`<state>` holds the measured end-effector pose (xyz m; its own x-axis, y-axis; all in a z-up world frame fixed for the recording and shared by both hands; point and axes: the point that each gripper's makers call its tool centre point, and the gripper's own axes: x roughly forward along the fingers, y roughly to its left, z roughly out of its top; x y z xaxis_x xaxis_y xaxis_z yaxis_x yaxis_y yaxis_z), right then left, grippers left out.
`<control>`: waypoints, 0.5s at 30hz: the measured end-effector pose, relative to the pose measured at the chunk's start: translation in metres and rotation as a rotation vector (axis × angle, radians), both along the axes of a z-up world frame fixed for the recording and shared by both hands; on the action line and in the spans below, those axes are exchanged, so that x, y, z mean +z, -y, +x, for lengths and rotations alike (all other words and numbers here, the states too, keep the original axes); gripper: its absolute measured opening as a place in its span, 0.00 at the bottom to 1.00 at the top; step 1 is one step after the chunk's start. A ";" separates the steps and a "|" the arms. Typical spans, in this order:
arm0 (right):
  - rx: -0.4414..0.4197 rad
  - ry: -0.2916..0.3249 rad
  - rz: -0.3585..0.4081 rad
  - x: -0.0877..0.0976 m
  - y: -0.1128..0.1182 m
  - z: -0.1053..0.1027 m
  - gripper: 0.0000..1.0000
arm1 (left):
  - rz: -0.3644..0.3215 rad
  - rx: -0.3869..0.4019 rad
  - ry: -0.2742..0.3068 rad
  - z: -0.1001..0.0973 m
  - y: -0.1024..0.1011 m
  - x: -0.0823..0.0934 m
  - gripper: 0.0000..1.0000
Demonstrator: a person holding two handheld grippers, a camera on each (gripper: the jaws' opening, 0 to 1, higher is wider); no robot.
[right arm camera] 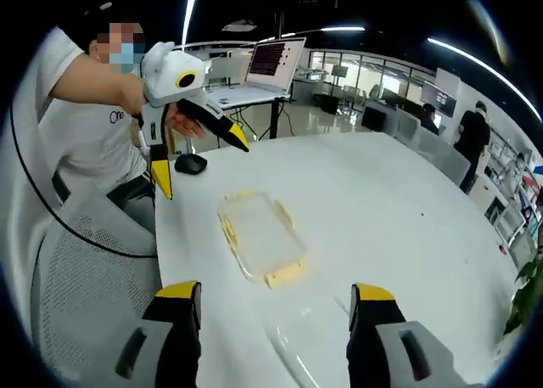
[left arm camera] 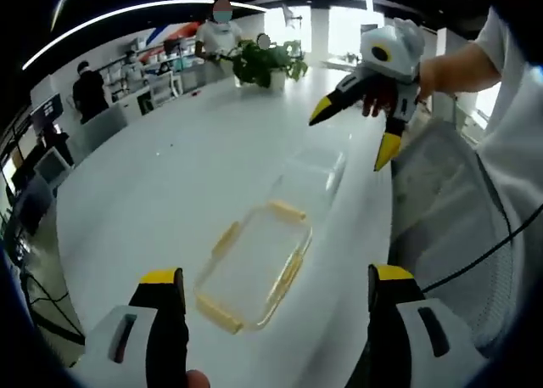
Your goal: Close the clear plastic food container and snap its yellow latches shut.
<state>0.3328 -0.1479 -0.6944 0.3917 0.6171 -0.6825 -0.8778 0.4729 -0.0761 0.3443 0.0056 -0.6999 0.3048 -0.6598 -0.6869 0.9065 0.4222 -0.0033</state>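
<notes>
A clear plastic piece with yellow latches (left arm camera: 254, 265) (right arm camera: 261, 235) lies flat on the white table. A second clear piece without latches (left arm camera: 316, 169) (right arm camera: 307, 341) lies just beside one of its short ends, apart from it. In the left gripper view, my left gripper (left arm camera: 276, 276) is open and empty, hovering over the latched piece's near end. Its yellow-tipped fingers also spread open across the table in the right gripper view, left gripper (right arm camera: 201, 163). My right gripper (right arm camera: 276, 292) is open and empty above the plain clear piece; it appears held in a hand as right gripper (left arm camera: 355, 133).
A grey mesh chair (left arm camera: 450, 210) (right arm camera: 93, 261) stands at the table's edge (right arm camera: 157, 227) beside the person. A black mouse (right arm camera: 190, 164) and an open laptop (right arm camera: 273, 65) lie behind. A potted plant (left arm camera: 267, 64) and several people stand far off.
</notes>
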 end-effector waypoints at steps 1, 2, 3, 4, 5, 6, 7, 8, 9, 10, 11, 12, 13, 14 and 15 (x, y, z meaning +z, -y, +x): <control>0.007 0.000 -0.004 -0.002 -0.001 0.002 0.70 | 0.018 -0.027 -0.010 -0.003 -0.001 -0.004 0.87; 0.017 0.005 -0.011 -0.004 -0.002 0.003 0.69 | 0.040 -0.060 0.002 -0.004 -0.002 -0.007 0.87; 0.030 0.009 -0.021 -0.006 -0.003 0.003 0.69 | 0.067 -0.090 0.014 -0.004 -0.005 -0.011 0.86; 0.046 0.012 -0.033 -0.008 -0.005 0.004 0.69 | 0.073 -0.095 0.014 -0.005 -0.005 -0.014 0.86; 0.049 0.009 -0.041 -0.011 -0.005 0.005 0.68 | 0.082 -0.097 0.010 -0.004 -0.007 -0.017 0.85; 0.056 0.010 -0.043 -0.013 -0.007 0.007 0.69 | 0.095 -0.107 0.007 -0.004 -0.009 -0.021 0.85; 0.058 0.008 -0.043 -0.014 -0.008 0.008 0.69 | 0.101 -0.114 0.010 -0.003 -0.010 -0.023 0.84; 0.054 0.001 -0.040 -0.014 -0.009 0.010 0.69 | 0.103 -0.114 0.012 -0.002 -0.011 -0.025 0.83; 0.053 0.000 -0.037 -0.015 -0.010 0.012 0.69 | 0.106 -0.114 0.012 0.000 -0.013 -0.026 0.83; 0.054 -0.003 -0.036 -0.016 -0.011 0.014 0.68 | 0.107 -0.112 0.006 0.003 -0.015 -0.028 0.83; 0.056 -0.003 -0.037 -0.017 -0.012 0.014 0.68 | 0.105 -0.109 0.002 0.004 -0.016 -0.028 0.82; 0.060 -0.005 -0.039 -0.018 -0.012 0.015 0.68 | 0.107 -0.110 0.000 0.006 -0.017 -0.029 0.81; 0.065 -0.007 -0.040 -0.019 -0.013 0.015 0.67 | 0.109 -0.114 0.002 0.007 -0.018 -0.029 0.81; 0.071 -0.011 -0.042 -0.021 -0.015 0.016 0.67 | 0.116 -0.121 0.002 0.009 -0.019 -0.031 0.81; 0.075 -0.013 -0.045 -0.023 -0.015 0.017 0.66 | 0.121 -0.128 0.004 0.010 -0.020 -0.032 0.80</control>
<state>0.3496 -0.1328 -0.7175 0.3362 0.6132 -0.7148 -0.9118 0.4020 -0.0840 0.3547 0.0252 -0.7323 0.2261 -0.6058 -0.7628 0.9529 0.3000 0.0442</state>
